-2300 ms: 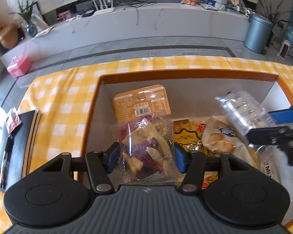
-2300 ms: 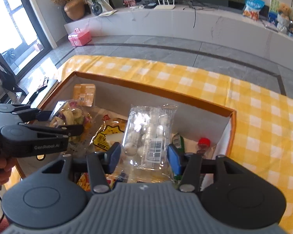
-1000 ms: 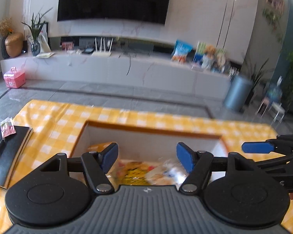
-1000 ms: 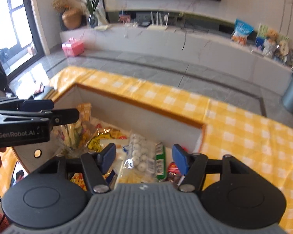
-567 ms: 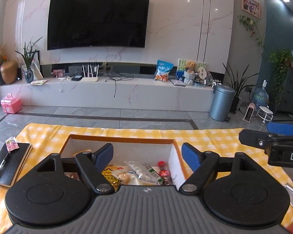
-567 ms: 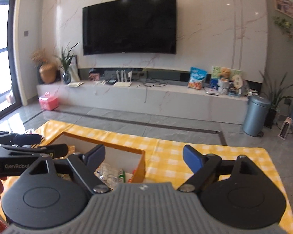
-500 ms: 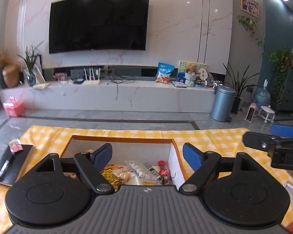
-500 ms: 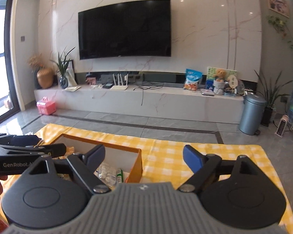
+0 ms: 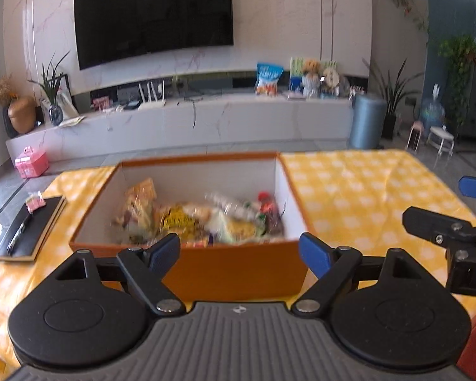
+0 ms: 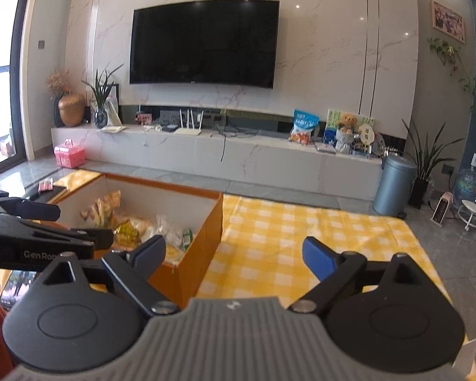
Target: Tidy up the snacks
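Both grippers pulled back and up from the box (image 9: pixel 238 270) since 2.3 s ago; left gripper (image 9: pixel 238 250) and right gripper (image 10: pixel 234 254) fingers spread, empty. Snacks (image 9: pixel 200 219) lie inside, on the desk (image 9: pixel 358 190). Light, crinkly, slippery bags; pinch a sealed edge. "GenRob" readable on left gripper.

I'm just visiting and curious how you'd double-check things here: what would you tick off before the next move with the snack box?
1. Left gripper empty, fingers apart: ok.
2. Right gripper empty, fingers apart: ok.
3. Snacks inside the orange box: ok.
4. Box upright on the yellow checked cloth: ok.
5. Snacks neatly sorted: cannot tell, left view is blurred.
6. Loose snacks left on the cloth: none visible, ok.
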A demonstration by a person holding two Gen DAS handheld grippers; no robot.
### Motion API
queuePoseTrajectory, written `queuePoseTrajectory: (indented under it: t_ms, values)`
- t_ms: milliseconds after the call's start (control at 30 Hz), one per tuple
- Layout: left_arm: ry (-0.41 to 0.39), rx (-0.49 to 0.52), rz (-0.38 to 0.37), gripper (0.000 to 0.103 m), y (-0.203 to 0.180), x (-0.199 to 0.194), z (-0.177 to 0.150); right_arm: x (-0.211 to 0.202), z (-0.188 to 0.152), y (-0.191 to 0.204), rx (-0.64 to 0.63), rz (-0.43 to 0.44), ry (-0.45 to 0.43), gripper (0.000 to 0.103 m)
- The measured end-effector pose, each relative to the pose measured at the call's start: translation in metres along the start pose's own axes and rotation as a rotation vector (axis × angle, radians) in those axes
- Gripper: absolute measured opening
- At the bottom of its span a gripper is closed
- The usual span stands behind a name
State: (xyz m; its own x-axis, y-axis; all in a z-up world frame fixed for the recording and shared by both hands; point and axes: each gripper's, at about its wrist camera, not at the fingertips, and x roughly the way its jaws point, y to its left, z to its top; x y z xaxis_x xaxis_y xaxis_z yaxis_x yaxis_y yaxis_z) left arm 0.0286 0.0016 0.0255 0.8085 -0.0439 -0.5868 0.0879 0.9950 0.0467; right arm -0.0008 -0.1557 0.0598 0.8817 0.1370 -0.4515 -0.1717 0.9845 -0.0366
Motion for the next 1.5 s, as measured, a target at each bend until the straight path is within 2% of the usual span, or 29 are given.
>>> queuePoseTrajectory:
  t_ms: [167,433,1500]
  values:
    - [0.033,-0.002,0.004,0.099,0.005,0.007,-0.008,0.017,-0.012,-0.002,0.04,-0.002,0.055,0.091]
    - [0.039,0.005,0.005,0.099,0.006,0.012,-0.008,0.029,-0.015,-0.002,0.059,-0.011,0.087,0.091]
    - [0.039,0.015,-0.007,0.099,0.002,0.007,-0.009,0.026,-0.02,0.0,0.061,-0.001,0.097,0.091]
